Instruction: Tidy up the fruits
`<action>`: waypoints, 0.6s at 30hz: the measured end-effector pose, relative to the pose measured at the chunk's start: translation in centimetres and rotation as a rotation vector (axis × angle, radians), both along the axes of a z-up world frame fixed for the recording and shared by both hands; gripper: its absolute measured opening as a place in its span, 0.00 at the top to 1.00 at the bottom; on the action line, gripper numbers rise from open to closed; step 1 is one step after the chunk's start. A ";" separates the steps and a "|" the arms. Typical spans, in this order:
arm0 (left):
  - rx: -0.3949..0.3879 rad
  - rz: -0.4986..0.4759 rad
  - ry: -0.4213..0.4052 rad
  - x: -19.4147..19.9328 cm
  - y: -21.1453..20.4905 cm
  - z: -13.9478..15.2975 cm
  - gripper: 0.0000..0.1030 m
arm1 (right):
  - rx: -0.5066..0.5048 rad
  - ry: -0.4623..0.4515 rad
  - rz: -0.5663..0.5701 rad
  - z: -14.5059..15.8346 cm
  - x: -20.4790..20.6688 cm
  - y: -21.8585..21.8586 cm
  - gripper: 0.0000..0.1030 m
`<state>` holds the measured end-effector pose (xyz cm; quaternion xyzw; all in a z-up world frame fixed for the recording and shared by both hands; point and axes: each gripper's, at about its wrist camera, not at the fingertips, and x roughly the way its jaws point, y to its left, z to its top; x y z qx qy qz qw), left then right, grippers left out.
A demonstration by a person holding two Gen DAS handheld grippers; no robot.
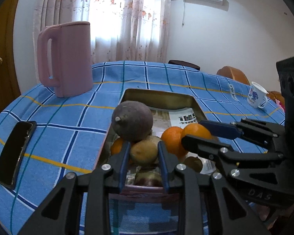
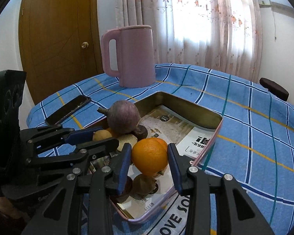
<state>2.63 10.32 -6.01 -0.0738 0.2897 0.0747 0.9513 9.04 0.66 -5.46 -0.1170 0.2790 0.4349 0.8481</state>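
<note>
Left gripper (image 1: 143, 152) clenched on a kiwi (image 1: 144, 151) and right gripper (image 2: 150, 157) on an orange (image 2: 149, 156), both over the tin (image 2: 188, 107). Beyond the left gripper, a purple fruit (image 1: 132, 123) tops the pile; it may roll if nudged.

Daylight glowed through floral curtains (image 1: 115, 19) at twelve o'clock; a wooden door (image 2: 58, 39) stood at ten o'clock, white walls (image 1: 225, 39) at two.

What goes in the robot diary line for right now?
left gripper: around yellow-brown kiwi | right gripper: around round orange | both fruits in metal tray
</note>
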 end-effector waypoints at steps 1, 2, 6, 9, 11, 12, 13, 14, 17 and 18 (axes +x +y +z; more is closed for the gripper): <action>0.003 0.000 0.000 0.0 0.0 0.0 0.68 | 0.002 0.002 -0.001 0.0 0.0 0.0 0.60; 0.007 0.000 0.001 0.0 -0.1 0.1 0.68 | 0.003 0.004 -0.002 0.0 0.0 0.0 0.60; 0.018 0.021 -0.001 -0.3 0.1 0.3 0.53 | 0.006 0.005 -0.014 0.1 0.1 -0.2 0.53; 0.013 0.025 -0.026 -1.0 0.3 0.7 0.36 | 0.042 -0.014 -0.035 0.7 -0.2 -1.2 0.52; 0.024 0.033 -0.042 -1.4 0.3 1.2 0.28 | 0.068 -0.023 -0.049 1.4 -0.4 -1.9 0.47; 0.031 0.038 -0.050 -1.6 0.2 1.4 0.24 | 0.077 -0.030 -0.056 1.7 -0.4 -2.3 0.46; 0.033 0.034 -0.062 -1.9 0.1 1.7 0.22 | 0.089 -0.048 -0.068 2.2 -0.7 -2.8 0.44; 0.033 0.027 -0.072 -2.1 -0.1 2.0 0.19 | 0.094 -0.059 -0.073 2.5 -0.9 -3.1 0.43; 0.052 0.024 -0.105 -2.7 -0.6 2.8 0.09 | 0.108 -0.102 -0.102 3.4 -1.7 -4.2 0.41; 0.064 0.028 -0.118 -3.0 -0.8 3.0 0.07 | 0.113 -0.113 -0.112 3.6 -1.9 -4.6 0.40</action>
